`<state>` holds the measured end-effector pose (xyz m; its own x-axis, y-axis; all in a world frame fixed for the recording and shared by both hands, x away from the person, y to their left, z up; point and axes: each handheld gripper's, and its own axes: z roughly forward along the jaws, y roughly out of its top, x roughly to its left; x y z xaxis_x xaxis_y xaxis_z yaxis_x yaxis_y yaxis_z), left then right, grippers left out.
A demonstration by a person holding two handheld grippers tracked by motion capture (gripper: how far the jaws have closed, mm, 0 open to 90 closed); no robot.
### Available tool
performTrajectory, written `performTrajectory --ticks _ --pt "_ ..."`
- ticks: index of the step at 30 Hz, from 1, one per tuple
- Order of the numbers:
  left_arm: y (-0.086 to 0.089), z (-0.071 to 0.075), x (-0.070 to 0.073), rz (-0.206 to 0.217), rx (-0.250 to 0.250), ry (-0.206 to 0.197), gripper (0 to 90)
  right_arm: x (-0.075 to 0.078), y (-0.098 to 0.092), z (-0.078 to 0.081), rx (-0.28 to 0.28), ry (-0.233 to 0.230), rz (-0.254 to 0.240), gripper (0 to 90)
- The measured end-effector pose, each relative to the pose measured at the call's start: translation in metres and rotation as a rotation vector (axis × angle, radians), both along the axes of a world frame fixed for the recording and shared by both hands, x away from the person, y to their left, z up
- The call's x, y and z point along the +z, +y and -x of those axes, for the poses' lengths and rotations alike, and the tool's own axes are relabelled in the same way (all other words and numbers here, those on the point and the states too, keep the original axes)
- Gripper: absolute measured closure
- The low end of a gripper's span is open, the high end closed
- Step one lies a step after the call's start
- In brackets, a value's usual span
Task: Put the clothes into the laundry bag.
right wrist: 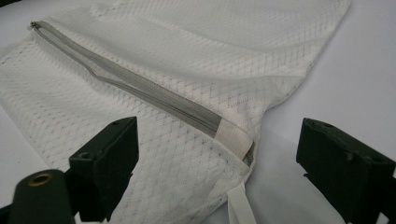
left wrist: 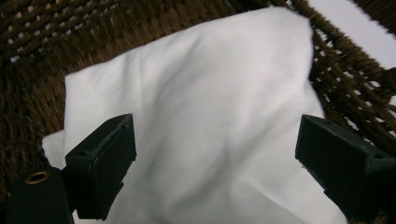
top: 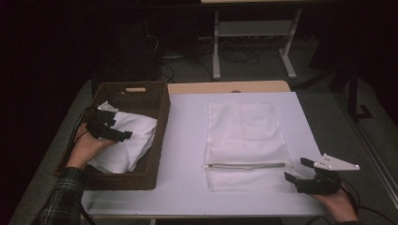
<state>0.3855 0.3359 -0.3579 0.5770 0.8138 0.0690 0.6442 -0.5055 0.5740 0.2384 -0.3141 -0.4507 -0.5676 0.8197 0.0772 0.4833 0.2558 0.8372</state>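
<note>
Cloth [top: 126, 140], white and folded, lies inside the brown wicker basket [top: 157, 117] at the left of the high view, filling most of the basket's floor. The left gripper [top: 123, 136] hangs over it at the left of that frame, its black body above the cloth's upper left part and the hand behind it resting near the basket's left wall. In the left gripper view the cloth [left wrist: 201, 116] spreads across the middle of the frame with the weave of the basket [left wrist: 28, 70] around it at the top and both sides; the two black jaws stand wide apart at the lower left and lower right, with cloth beneath the gap and nothing clamped between them. Whether the pads touch the fabric I cannot tell.

Right of centre in the high view a white mesh bag [top: 246, 140] lies flat on the white table [top: 183, 154], its grey zipper [top: 246, 165] running across near its lower edge. The right gripper [top: 296, 169] sits at the lower right of the frame, just beside the bag's lower right corner. In the right gripper view the bag [right wrist: 187, 70] fills the upper left, the zipper [right wrist: 154, 93] runs diagonally down to a white tab near the frame's middle, and the jaws are spread wide on either side of that corner, gripping nothing.
</note>
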Motion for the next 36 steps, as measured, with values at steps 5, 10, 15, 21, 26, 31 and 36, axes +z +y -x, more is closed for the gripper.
performTrajectory --ticks 5,10,15,21,26,31,36 --pt "0.008 -0.005 -0.009 -0.014 0.019 0.040 11.5 0.000 0.000 0.000 0.000 0.000 0.000 12.6" --pt "0.020 -0.008 -0.017 -0.024 0.029 0.069 11.2 -0.001 0.000 0.000 0.000 0.004 0.000 12.7" --pt "0.023 -0.008 -0.028 -0.016 -0.002 0.111 10.7 -0.001 0.000 0.000 0.002 0.006 0.004 12.7" --pt "0.019 -0.007 -0.033 -0.006 -0.039 0.158 10.0 -0.001 0.001 0.000 0.005 0.005 0.004 12.7" --pt "0.009 -0.001 -0.033 -0.032 -0.092 0.195 10.4 -0.001 0.000 0.000 0.002 0.007 0.004 12.7" --pt "-0.001 0.005 -0.035 -0.061 -0.143 0.244 10.3 -0.001 0.001 0.000 0.004 0.007 0.005 12.6" --pt "-0.010 0.006 -0.044 -0.095 -0.139 0.254 8.9 -0.001 0.002 0.000 0.005 0.009 0.006 12.7"
